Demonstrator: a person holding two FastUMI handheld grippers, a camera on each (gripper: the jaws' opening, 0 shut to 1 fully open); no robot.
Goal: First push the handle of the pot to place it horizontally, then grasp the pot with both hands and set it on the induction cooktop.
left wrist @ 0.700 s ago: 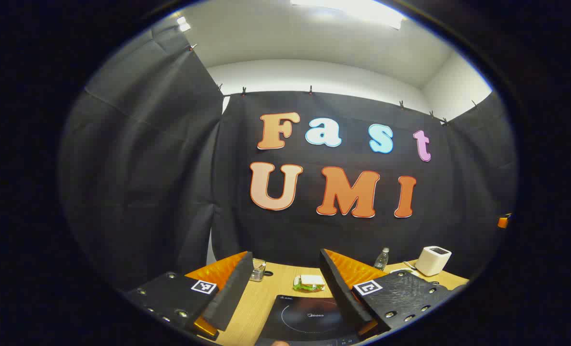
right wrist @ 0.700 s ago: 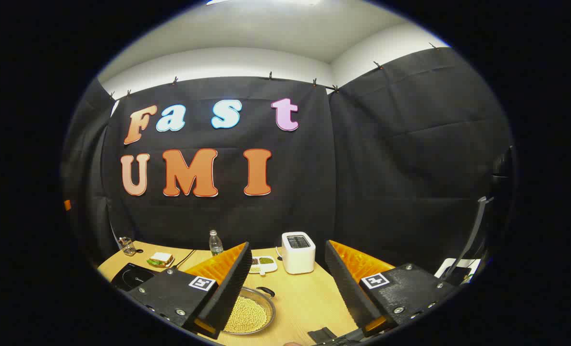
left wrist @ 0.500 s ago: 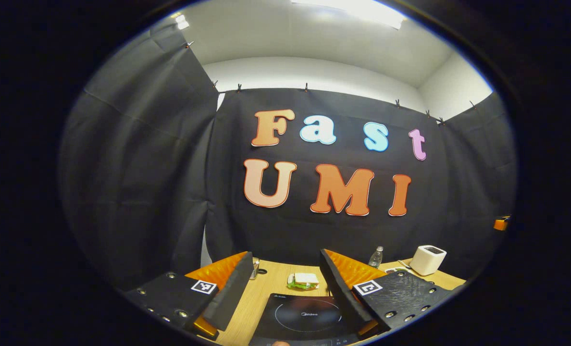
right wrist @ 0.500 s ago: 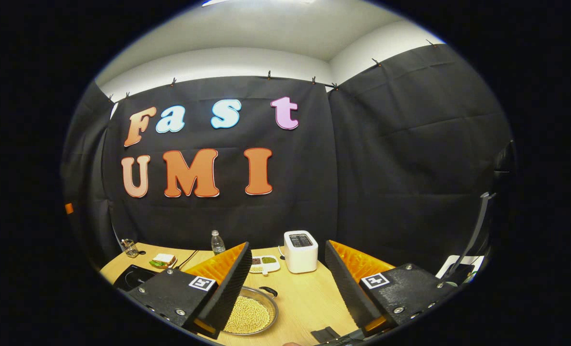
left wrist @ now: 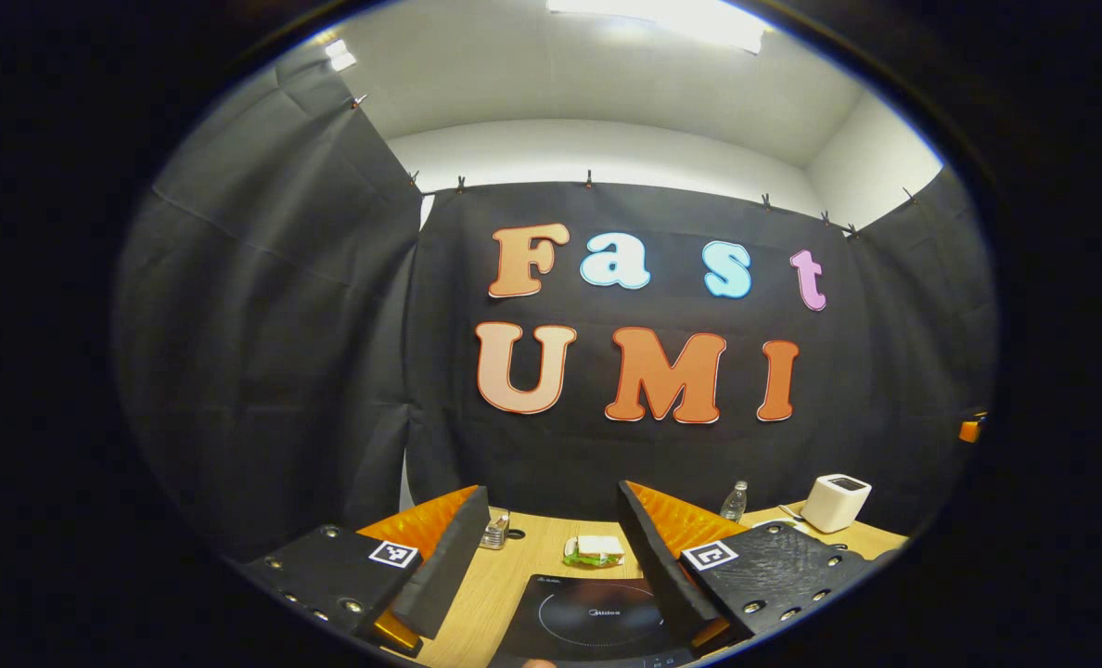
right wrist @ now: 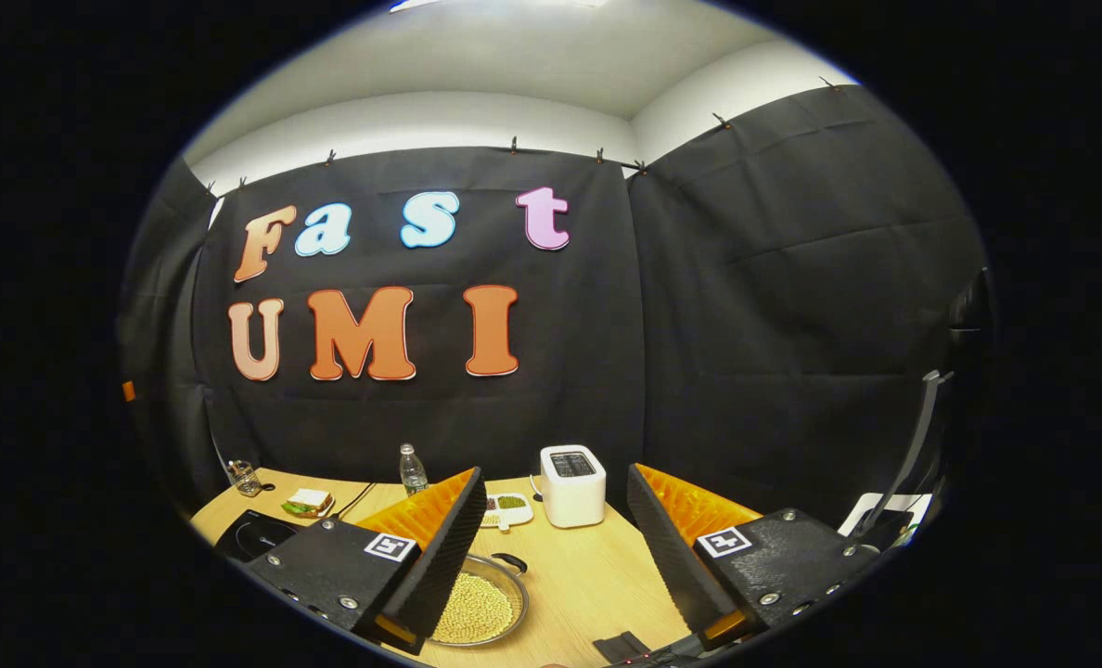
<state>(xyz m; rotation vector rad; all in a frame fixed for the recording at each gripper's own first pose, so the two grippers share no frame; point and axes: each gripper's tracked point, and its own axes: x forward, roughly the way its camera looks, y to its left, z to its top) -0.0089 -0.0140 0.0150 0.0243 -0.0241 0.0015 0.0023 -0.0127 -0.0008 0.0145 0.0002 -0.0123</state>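
Note:
In the right gripper view a shallow metal pot (right wrist: 477, 608) full of yellow beans sits on the wooden table, partly behind my left finger. Its black handle (right wrist: 514, 561) points toward the far right. My right gripper (right wrist: 551, 547) hangs open above the table, nothing between its fingers. The black induction cooktop (left wrist: 593, 620) lies on the table below my open left gripper (left wrist: 551, 557), between its fingers in the left gripper view. The cooktop (right wrist: 254, 533) also appears at the far left of the right gripper view.
A sandwich on a plate (left wrist: 593, 549), a glass (left wrist: 495, 529), a water bottle (left wrist: 735, 501) and a white toaster (left wrist: 834, 501) stand along the back of the table. A small dish of beans (right wrist: 507, 506) lies near the toaster (right wrist: 571, 484). A black object (right wrist: 621, 645) lies at the table's front edge.
Both views have shifted only slightly. The grippers stay open and nothing on the table has moved.

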